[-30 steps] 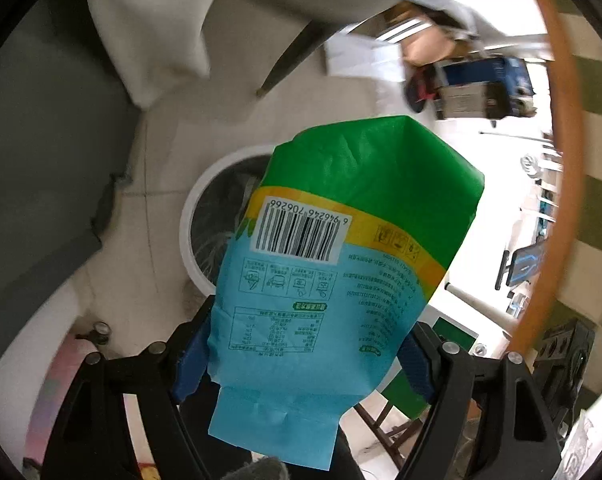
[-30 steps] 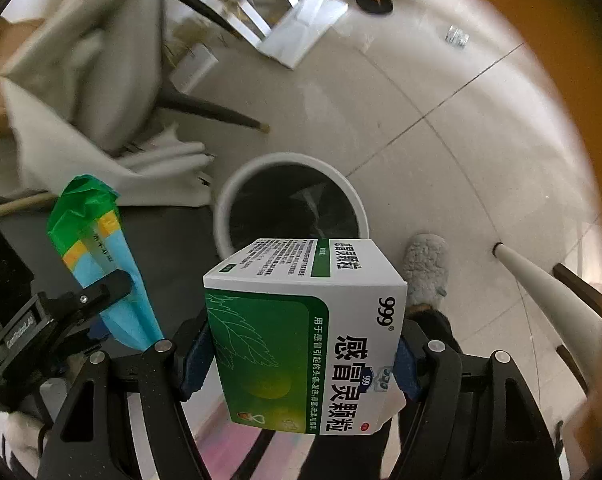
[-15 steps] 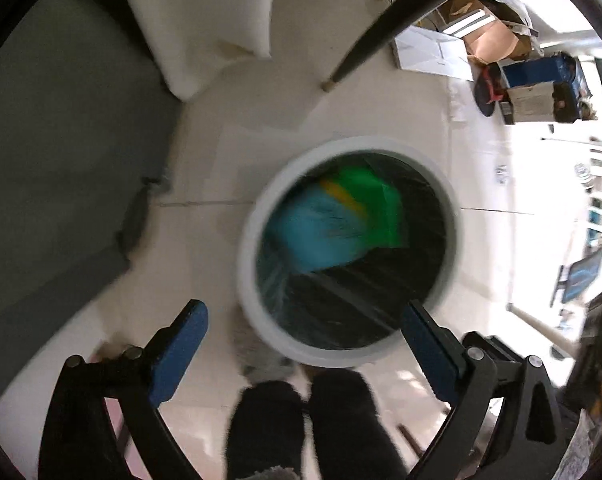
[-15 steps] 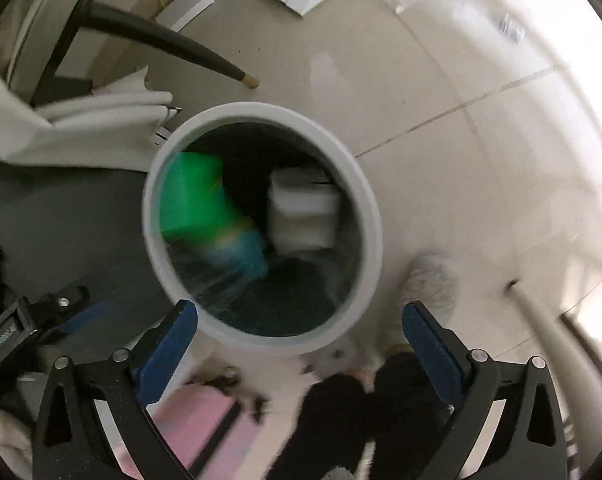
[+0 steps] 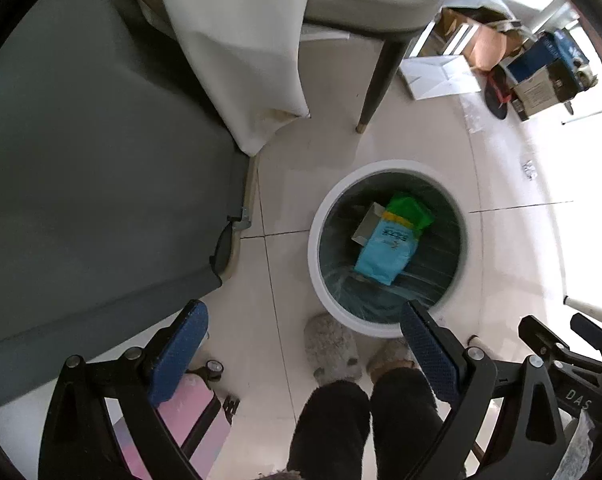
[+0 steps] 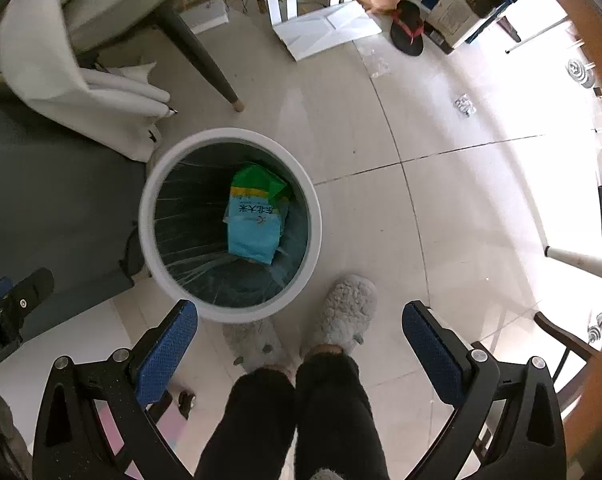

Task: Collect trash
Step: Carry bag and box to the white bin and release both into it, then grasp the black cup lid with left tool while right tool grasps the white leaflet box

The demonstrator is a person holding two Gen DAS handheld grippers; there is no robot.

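Note:
A white round trash bin (image 5: pixel 313 256) (image 6: pixel 149 236) with a clear liner stands on the tiled floor. Inside it lies a green, yellow and light-blue snack bag (image 5: pixel 393 240) (image 6: pixel 255 216). In the left wrist view a corner of the medicine box (image 5: pixel 367 222) shows under the bag. My left gripper (image 5: pixel 305 348) is open and empty, held above and short of the bin. My right gripper (image 6: pixel 301 344) is open and empty, also above the bin's near side.
A grey table top (image 5: pixel 81 160) lies at the left with a white cloth (image 5: pixel 241 40) hanging over it. A chair leg (image 6: pixel 205 64) stands behind the bin. The person's grey slippers (image 6: pixel 341 316) stand by the bin. Boxes and papers (image 6: pixel 325 28) lie farther back.
Both grippers opened and let go: the snack bag and the medicine box fell into the bin. Both grippers then rose and drew back from the bin.

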